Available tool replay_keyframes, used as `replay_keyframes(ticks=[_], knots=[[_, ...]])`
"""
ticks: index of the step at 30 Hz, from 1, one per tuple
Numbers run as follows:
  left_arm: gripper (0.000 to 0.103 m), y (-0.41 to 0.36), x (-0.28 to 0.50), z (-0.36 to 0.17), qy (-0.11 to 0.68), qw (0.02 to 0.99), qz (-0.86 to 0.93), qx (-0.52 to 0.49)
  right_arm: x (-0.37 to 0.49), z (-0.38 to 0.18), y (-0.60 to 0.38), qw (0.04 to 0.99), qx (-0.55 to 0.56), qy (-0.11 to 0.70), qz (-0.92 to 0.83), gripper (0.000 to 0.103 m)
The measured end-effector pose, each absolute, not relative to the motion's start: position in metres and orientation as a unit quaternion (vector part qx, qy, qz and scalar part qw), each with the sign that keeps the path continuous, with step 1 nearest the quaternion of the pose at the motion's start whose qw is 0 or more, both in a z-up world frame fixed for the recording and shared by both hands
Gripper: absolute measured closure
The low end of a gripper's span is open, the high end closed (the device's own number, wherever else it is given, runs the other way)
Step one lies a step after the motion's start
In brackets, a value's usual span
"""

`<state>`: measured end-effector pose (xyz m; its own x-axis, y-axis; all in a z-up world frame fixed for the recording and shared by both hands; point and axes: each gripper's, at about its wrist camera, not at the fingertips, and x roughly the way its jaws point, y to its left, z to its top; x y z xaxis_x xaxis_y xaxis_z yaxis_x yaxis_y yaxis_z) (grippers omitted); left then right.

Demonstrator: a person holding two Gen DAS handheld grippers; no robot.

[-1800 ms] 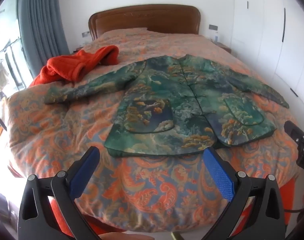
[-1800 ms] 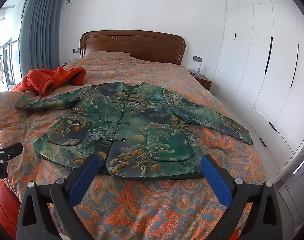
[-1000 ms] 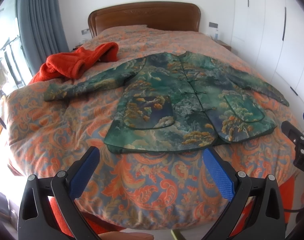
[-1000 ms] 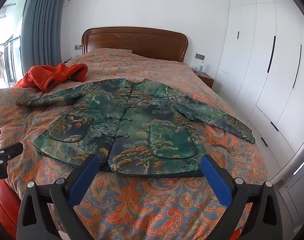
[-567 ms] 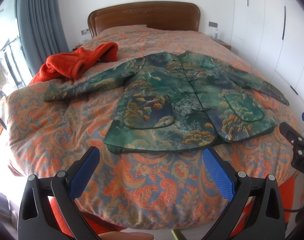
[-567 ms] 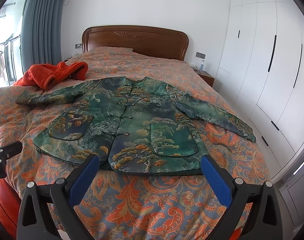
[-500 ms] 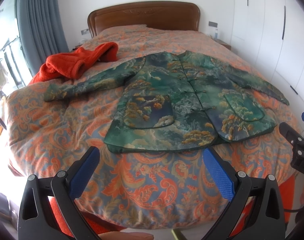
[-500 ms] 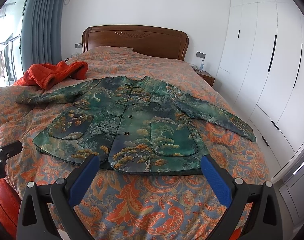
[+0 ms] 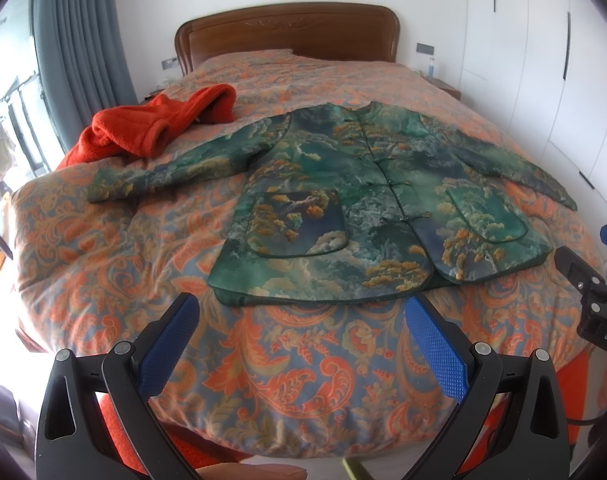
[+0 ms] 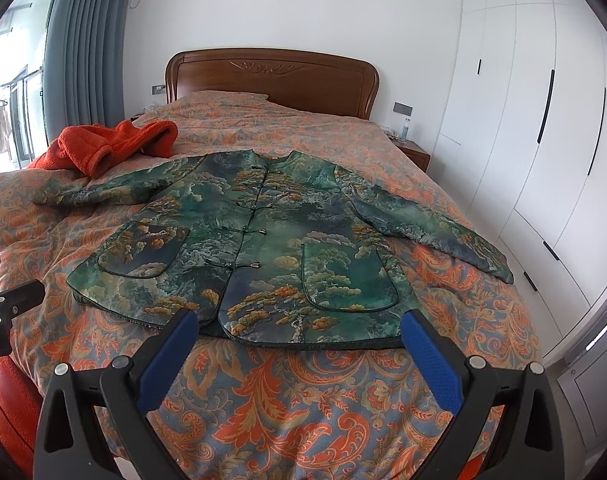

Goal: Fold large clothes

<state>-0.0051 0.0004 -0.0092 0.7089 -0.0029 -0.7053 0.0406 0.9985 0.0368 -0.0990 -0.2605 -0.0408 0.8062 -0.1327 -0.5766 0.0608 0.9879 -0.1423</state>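
A green jacket [image 9: 367, 208] [image 10: 263, 248] printed with trees and clouds lies flat, front up and buttoned, on the bed, both sleeves spread out to the sides. My left gripper [image 9: 301, 312] hangs open just short of the jacket's hem, toward its left half. In the right wrist view my right gripper [image 10: 299, 328] is open too, its blue pads at the hem's edge near the right pocket. Neither holds anything. The right gripper's black body [image 9: 587, 292] shows at the right edge of the left wrist view.
An orange-patterned bedspread [image 9: 303, 364] [image 10: 311, 396] covers the bed. A crumpled orange-red fleece garment [image 9: 155, 128] [image 10: 111, 144] lies at the back left. A wooden headboard [image 10: 271, 84] stands behind, white wardrobes [image 10: 543, 128] to the right, grey curtains [image 10: 87, 48] to the left.
Both views have crept slightly closer to the jacket and tilted a little. The jacket lies as before and both grippers stay open.
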Motion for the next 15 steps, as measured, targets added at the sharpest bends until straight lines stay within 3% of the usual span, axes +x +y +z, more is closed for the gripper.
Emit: replay_keyframes(ticks=[15], knots=[[0.0, 0.0001, -0.0045, -0.0086, 0.382, 0.924, -0.012, 0.025, -0.0981, -0.0404, -0.26, 0.948, -0.059, 0.308, -0.05, 0.0]])
